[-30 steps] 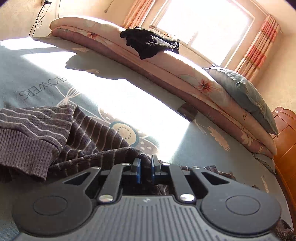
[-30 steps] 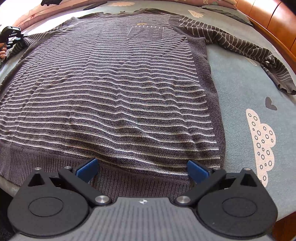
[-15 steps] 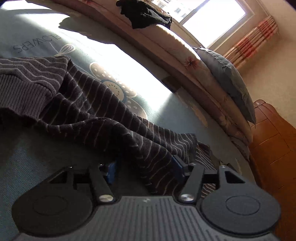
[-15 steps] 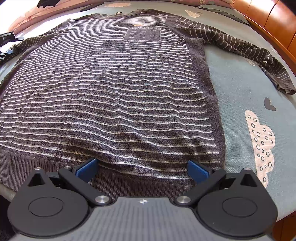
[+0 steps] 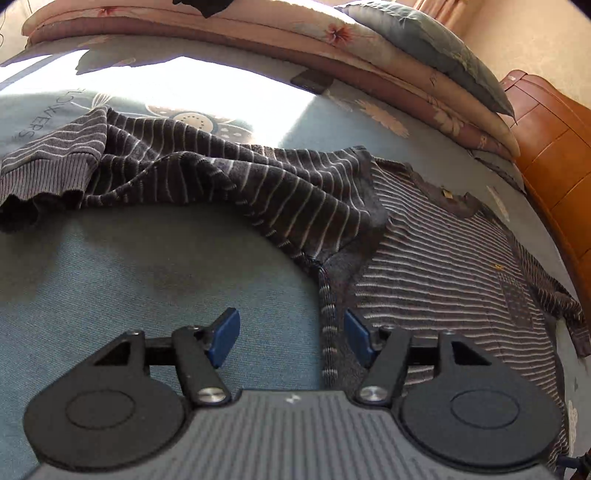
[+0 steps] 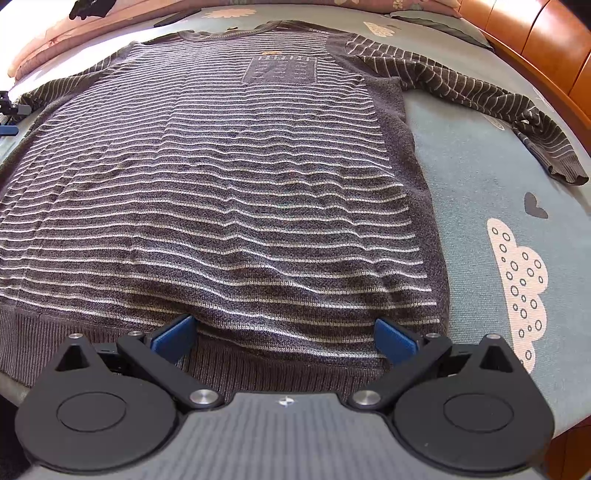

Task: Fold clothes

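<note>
The person's hands are out of frame in both views; only the 2 grippers show. The sweater [image 6: 229, 192] lies flat, front up, on the blue-grey bedsheet [image 6: 480, 155], its hem at the near edge of the bed and partly covered by the right gripper [image 6: 284, 338]. That gripper points steeply down at the hem with its jaws spread wide, the blue pads [image 6: 391, 341] resting over the ribbed band, nothing pinched between them. The left gripper [image 5: 291, 338] tilts down at the sweater's side seam, jaws opening; the seam edge runs between the pads without being pressed. Ahead of it 1 sleeve [image 5: 207, 173] lies rumpled and doubled back, its cuff [image 5: 48, 173] curled at the left. The other sleeve [image 6: 480, 99] stretches out toward the wooden bed frame [image 6: 546, 40]. A folded floral quilt [image 5: 258, 33] and a grey pillow [image 5: 436, 48] lie along the far side; a dark garment [image 5: 207, 5] on the quilt is cut off at the top. A small dark object [image 5: 312, 79] beside the quilt cannot be identified.
</note>
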`<state>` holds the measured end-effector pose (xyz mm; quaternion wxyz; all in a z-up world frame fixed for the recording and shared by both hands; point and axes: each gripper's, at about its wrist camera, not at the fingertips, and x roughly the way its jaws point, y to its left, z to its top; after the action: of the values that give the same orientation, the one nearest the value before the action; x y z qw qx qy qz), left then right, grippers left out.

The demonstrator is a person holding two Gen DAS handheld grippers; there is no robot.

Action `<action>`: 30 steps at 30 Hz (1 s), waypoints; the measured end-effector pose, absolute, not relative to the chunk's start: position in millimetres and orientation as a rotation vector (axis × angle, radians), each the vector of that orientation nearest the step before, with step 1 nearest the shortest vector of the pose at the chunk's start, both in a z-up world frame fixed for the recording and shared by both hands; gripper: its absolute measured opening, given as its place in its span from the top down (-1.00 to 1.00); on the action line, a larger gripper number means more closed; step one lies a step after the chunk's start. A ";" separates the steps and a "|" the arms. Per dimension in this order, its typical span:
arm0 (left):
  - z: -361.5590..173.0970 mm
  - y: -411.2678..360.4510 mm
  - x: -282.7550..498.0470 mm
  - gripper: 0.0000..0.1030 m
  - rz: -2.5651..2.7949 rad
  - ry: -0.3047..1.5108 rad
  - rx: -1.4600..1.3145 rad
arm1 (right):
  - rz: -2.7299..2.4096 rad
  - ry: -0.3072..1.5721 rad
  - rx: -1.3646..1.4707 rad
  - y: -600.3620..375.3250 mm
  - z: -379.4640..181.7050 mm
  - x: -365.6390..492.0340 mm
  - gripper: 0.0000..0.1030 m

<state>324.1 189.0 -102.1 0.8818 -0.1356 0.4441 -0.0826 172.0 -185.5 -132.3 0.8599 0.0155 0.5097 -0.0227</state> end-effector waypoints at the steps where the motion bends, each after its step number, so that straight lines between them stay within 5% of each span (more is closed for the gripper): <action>1: -98.0 182.6 313.3 -0.23 -0.192 0.930 -0.254 | -0.049 1.066 0.033 -185.5 -132.5 171.5 -1.00; 11: -30.2 105.7 213.2 -0.47 -0.374 0.812 -0.041 | -0.074 1.059 0.058 -185.8 -133.2 170.3 -1.00; 15: -14.3 60.3 184.0 -0.82 -0.467 0.720 0.016 | -0.073 1.027 0.055 -185.7 -134.8 165.2 -1.00; 30: -124.9 -50.0 167.4 -0.83 -0.324 0.943 0.014 | 0.037 0.789 0.180 -229.6 -97.8 112.9 -1.00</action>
<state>167.4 -50.0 -124.9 0.8783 0.0069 0.4521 -0.1554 112.9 -229.6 -97.8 0.9192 0.0877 0.3836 0.0178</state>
